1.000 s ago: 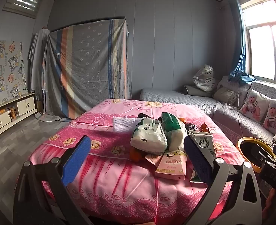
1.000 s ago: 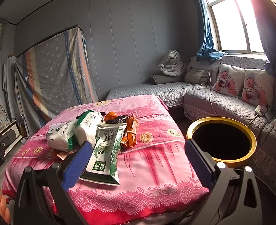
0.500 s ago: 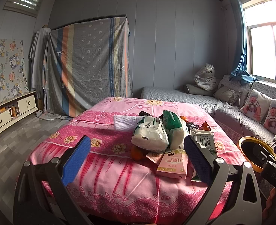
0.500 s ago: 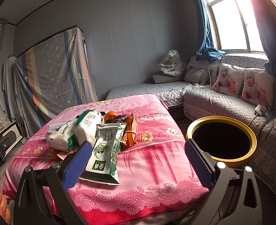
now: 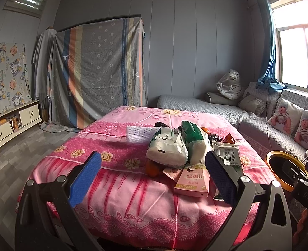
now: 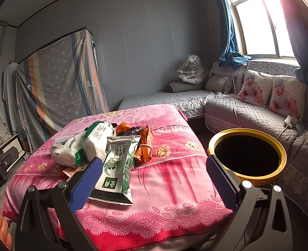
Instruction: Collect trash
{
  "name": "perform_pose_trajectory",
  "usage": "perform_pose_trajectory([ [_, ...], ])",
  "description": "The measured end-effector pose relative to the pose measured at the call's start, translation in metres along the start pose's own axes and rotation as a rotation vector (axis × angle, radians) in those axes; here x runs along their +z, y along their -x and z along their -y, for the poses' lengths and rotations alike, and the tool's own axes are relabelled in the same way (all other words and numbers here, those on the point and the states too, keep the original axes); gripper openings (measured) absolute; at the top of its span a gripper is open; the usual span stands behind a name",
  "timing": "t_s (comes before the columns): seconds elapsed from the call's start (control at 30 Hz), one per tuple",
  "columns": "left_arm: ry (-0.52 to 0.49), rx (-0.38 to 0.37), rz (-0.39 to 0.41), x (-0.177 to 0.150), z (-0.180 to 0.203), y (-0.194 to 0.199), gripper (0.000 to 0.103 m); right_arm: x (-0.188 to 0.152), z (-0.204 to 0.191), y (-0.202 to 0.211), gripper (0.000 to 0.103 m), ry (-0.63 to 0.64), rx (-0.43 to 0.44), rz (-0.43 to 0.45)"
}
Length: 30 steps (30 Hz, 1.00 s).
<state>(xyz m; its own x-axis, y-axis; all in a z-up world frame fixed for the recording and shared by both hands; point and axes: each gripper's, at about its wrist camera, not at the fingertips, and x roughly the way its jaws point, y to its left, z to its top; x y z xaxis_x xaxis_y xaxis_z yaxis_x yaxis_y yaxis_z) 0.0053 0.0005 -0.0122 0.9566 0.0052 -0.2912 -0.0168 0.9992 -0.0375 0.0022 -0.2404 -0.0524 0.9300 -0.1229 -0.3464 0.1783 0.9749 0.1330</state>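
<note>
Both the left tool and the right tool are held spread and empty, barely shifted from a second ago, before the desk, where the light, crinkly milk pouch, just ahead-left of the right tool, is best pinched at its flat edge.

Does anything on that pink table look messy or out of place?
Yes. A heap of wrappers, a flattened green milk carton and an orange snack bag lie jumbled on the pink tablecloth, though the yellow-rimmed bin stands right beside it. Nothing looks spilled.
</note>
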Motion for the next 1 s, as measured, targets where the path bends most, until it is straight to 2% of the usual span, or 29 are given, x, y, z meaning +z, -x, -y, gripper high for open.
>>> perform_pose_trajectory([
  [1.0, -0.004, -0.005, -0.017, -0.0078, 0.0031, -0.0034, 0.095, -0.002, 0.0029, -0.0016, 0.096, -0.005, -0.003, -0.006],
])
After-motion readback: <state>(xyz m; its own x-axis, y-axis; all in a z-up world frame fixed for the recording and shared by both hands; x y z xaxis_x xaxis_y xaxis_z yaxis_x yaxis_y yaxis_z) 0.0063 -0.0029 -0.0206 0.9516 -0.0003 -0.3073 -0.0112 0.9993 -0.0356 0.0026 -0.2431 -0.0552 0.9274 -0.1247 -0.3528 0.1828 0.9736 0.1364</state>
